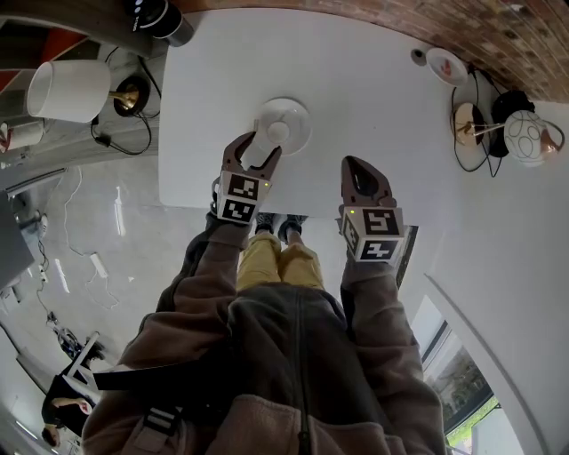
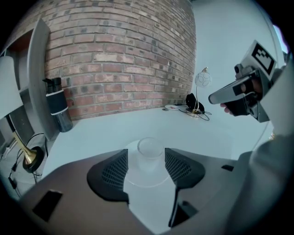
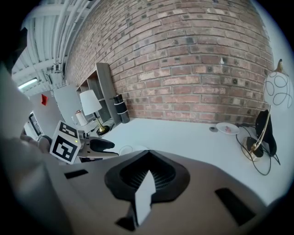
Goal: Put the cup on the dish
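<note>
Left tongs (image 1: 263,144) spread around cup (image 1: 278,133); right tongs (image 1: 357,164) pressed together; white table (image 1: 356,89), brick wall (image 1: 498,27).

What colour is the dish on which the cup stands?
White, plain, with no pattern. The dish shows best in the head view.

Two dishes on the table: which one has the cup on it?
The dish just ahead of the left gripper, with the cup upright on it. The small dish at the far right corner has none.

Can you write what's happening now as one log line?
cup: upright on dish | left gripper: open, jaws either side of cup | right gripper: shut, empty, away from dish
</note>
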The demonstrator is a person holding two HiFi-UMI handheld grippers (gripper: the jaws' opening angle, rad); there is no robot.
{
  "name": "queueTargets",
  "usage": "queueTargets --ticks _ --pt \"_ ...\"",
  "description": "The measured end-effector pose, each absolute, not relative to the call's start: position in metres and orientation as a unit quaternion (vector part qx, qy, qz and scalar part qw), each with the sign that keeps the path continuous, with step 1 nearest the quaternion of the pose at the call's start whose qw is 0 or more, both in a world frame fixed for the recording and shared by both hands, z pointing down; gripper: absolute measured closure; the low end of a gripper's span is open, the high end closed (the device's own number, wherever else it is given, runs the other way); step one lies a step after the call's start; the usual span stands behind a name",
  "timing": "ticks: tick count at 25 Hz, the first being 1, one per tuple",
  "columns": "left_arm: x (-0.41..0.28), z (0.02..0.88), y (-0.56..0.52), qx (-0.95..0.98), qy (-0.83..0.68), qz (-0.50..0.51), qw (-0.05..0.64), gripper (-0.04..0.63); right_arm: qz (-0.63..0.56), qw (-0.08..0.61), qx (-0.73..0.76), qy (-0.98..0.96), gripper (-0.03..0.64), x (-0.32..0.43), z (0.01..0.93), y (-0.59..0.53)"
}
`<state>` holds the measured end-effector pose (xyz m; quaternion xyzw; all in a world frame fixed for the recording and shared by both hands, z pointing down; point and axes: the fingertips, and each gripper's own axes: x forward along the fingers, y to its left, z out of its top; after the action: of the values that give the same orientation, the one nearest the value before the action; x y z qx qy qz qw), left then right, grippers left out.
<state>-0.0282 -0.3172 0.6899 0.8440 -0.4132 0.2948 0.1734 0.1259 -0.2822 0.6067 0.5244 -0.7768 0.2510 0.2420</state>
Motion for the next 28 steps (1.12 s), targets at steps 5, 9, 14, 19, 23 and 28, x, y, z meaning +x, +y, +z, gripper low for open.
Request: queueTargets --ticks 5,9,14,19,23,28 --pt "-0.031 0.644 -0.320 0.852 -0.431 0.265 0.137 0.454 0.233 0.226 0.530 -0.783 0.617 0.124 0.583 -0.280" --pt "-0.032 0.601 -0.322 0.857 -0.445 0.235 0.112 0.515 0.207 0.208 0.535 -0.792 0.617 0.121 0.550 -0.277" --pt "-0.033 0.547 -0.316 0.860 -0.461 0.199 0.092 0.591 0.178 0.179 0.549 -0.797 0.617 0.122 0.506 -0.271" --pt "-0.037 0.494 -0.310 0.864 -0.472 0.159 0.079 0.591 0.138 0.150 0.561 -0.803 0.617 0.124 0.460 -0.272" --pt "-0.042 0.456 -0.307 0.864 -0.479 0.142 0.058 0.591 0.106 0.125 0.567 -0.807 0.617 0.122 0.421 -0.270" --pt "-0.049 0.410 -0.312 0.861 -0.495 0.112 0.035 0.591 0.063 0.093 0.574 -0.811 0.617 0.118 0.372 -0.273"
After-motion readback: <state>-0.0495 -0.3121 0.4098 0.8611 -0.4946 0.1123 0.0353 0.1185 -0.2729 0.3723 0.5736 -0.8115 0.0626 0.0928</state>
